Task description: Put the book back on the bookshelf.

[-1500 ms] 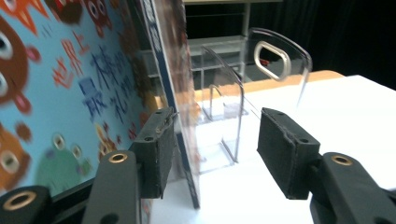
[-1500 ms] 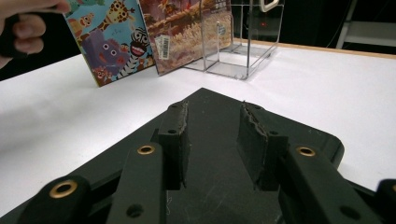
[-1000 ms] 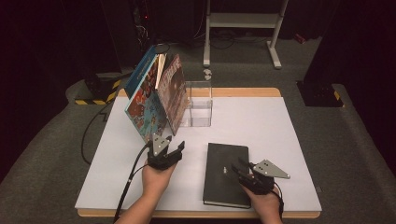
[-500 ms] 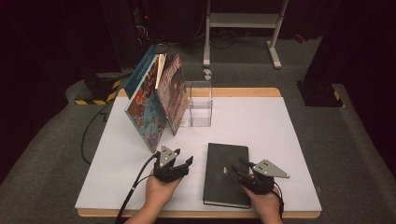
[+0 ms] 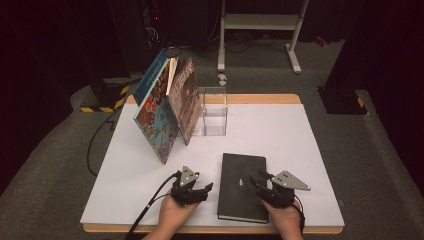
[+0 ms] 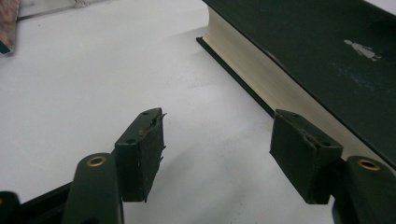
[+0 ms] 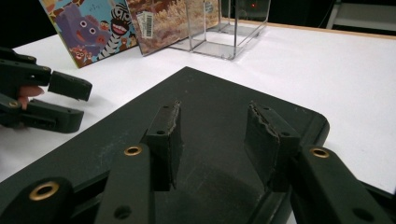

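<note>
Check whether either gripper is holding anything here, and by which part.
Nothing is held. The left gripper is open beside the black book, at its page edge. The right gripper is open above the cover, with nothing between its fingers.

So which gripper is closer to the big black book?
Right. The right gripper hangs over the black book, its fingers open above the cover. The left gripper sits beside the book's page edge, open, not touching.

a white-topped bench [image 5: 280, 130] with a wooden edge is set on grey carpet [image 5: 380, 150]. a pale metal stand [image 5: 260, 22] is seen behind it, and the room beyond is left dark.
</note>
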A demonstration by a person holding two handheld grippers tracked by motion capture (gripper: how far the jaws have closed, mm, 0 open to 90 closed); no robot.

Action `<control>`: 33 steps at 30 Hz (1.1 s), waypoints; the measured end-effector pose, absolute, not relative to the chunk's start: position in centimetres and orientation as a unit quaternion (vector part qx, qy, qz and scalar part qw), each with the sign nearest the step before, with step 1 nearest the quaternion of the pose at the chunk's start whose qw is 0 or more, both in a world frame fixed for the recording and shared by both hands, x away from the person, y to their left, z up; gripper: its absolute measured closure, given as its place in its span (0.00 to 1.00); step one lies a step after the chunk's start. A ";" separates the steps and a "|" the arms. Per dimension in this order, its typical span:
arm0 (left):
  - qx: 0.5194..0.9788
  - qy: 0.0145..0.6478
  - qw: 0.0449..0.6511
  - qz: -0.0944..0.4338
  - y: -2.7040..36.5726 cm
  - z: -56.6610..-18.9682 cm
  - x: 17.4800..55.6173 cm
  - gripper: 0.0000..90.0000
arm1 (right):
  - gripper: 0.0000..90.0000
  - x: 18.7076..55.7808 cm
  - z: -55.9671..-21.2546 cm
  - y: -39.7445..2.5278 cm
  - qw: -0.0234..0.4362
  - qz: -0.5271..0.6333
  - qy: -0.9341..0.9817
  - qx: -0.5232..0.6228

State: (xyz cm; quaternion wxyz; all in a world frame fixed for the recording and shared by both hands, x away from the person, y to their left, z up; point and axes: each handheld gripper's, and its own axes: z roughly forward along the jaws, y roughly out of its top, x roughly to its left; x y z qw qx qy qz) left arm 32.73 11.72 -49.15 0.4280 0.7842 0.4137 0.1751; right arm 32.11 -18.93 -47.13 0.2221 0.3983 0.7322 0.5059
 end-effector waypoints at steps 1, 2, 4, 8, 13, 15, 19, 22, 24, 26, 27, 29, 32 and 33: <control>0.785 0.412 0.427 0.176 11.7 -49.2 32.7 0.40 | 0.61 32.1 -47.2 -18.9 0.222 0.505 0.732 0.399; 0.787 0.412 0.425 0.173 11.7 -49.3 32.7 0.41 | 0.60 32.1 -47.2 -18.9 0.220 0.504 0.733 0.401; 0.790 0.408 0.425 0.172 11.6 -49.3 32.7 0.41 | 0.60 32.2 -47.2 -19.0 0.218 0.501 0.734 0.404; 0.789 0.405 0.431 0.164 11.8 -49.4 32.7 0.43 | 0.58 32.1 -47.0 -19.3 0.207 0.496 0.732 0.418; 0.789 0.395 0.443 0.159 11.8 -49.3 32.5 0.45 | 0.51 31.0 -47.4 -20.6 0.196 0.470 0.738 0.442; 0.790 0.389 0.450 0.148 11.6 -49.2 32.3 0.45 | 0.45 30.3 -47.7 -21.3 0.196 0.464 0.734 0.456; 0.801 0.370 0.447 0.149 10.5 -49.2 32.0 0.45 | 0.37 29.2 -48.1 -22.1 0.172 0.466 0.724 0.479; 0.799 0.370 0.450 0.151 10.2 -49.2 31.9 0.47 | 0.33 28.9 -48.5 -21.8 0.143 0.469 0.723 0.486; 0.798 0.373 0.451 0.144 10.3 -49.3 32.0 0.47 | 0.32 28.8 -48.6 -21.2 0.138 0.467 0.728 0.483; 0.801 0.373 0.447 0.143 10.3 -49.3 32.0 0.47 | 0.30 28.9 -48.6 -20.6 0.134 0.466 0.730 0.481; 0.801 0.373 0.445 0.144 10.3 -49.4 32.0 0.47 | 0.28 28.9 -48.6 -20.4 0.134 0.463 0.730 0.484; 0.803 0.373 0.442 0.143 10.3 -49.4 32.0 0.48 | 0.26 29.0 -48.6 -20.2 0.131 0.461 0.730 0.488; 0.808 0.373 0.439 0.126 10.3 -49.5 32.2 0.51 | 0.25 29.2 -48.8 -20.5 0.114 0.464 0.725 0.495; 0.811 0.373 0.435 0.122 10.2 -49.5 32.3 0.52 | 0.25 29.2 -48.9 -20.5 0.110 0.466 0.724 0.497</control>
